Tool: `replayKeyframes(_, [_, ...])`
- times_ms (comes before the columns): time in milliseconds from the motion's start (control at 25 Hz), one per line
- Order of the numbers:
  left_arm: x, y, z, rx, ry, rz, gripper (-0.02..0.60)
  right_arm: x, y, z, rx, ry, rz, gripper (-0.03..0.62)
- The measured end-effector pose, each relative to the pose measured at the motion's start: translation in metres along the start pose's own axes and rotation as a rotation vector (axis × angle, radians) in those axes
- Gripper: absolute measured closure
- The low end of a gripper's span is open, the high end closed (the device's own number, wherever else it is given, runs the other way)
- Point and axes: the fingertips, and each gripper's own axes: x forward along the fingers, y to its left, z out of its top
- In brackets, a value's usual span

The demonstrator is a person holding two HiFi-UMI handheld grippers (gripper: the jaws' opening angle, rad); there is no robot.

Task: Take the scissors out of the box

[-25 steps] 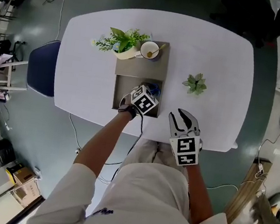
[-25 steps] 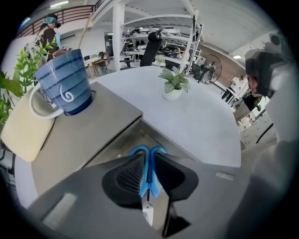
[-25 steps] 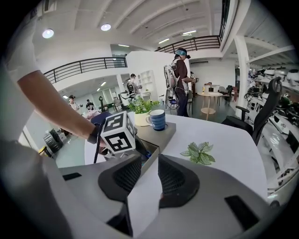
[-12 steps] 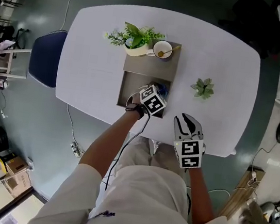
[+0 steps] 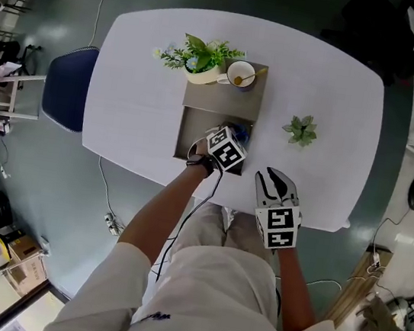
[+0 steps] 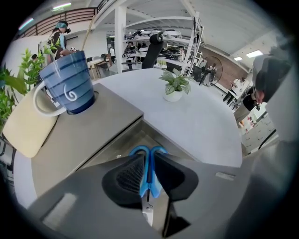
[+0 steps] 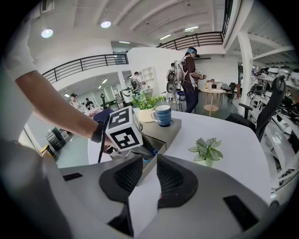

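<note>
**A:** Head view first?

**B:** Tipped down into the open half of the grey box on the white bench: the left hand-held gripper. Just beyond it, on the box's closed half, a mug and a leafy plant. To its right, outside the box and low over the bench's near edge, the right hand-held gripper. Beyond that one, a small potted plant.

**A:** And the left gripper view?

**B:** Clamped on the scissors. Blue handles squeezed between the black pads, finger loops poking out ahead, steel blade running back beneath. Scissors low inside the box walls. Resting on the box floor or lifted off it, impossible to tell. Ahead and to the left, the mug on the closed half.

**A:** Right gripper view?

**B:** Jaws slightly apart, nothing gripped, only bare bench showing through the gap. Ahead and left of them, the marker cube of the left hand-held gripper, over the open box. Farther on, the mug. Ahead and right, the small potted plant.
</note>
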Motion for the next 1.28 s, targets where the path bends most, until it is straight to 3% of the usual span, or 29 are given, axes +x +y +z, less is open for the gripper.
replayKeyframes(360, [-0.009,-0.003,-0.004,-0.004,-0.021,-0.007,0.505,-0.017,-0.014,0.007,-0.02,-0.014,-0.046,0.499])
replayKeyframes(520, [-0.036,-0.002,0.002,-0.045,-0.078,0.003,0.506,-0.027,-0.015,0.015,-0.026,-0.032,-0.061,0.5])
replayKeyframes(880, [-0.113,-0.004,0.024,-0.164,-0.277,0.057,0.508,-0.05,0.002,0.057,-0.039,-0.136,-0.08,0.5])
replayKeyframes(1280, [-0.227,-0.011,0.075,-0.151,-0.532,0.132,0.508,-0.09,0.019,0.142,-0.116,-0.315,-0.108,0.53])
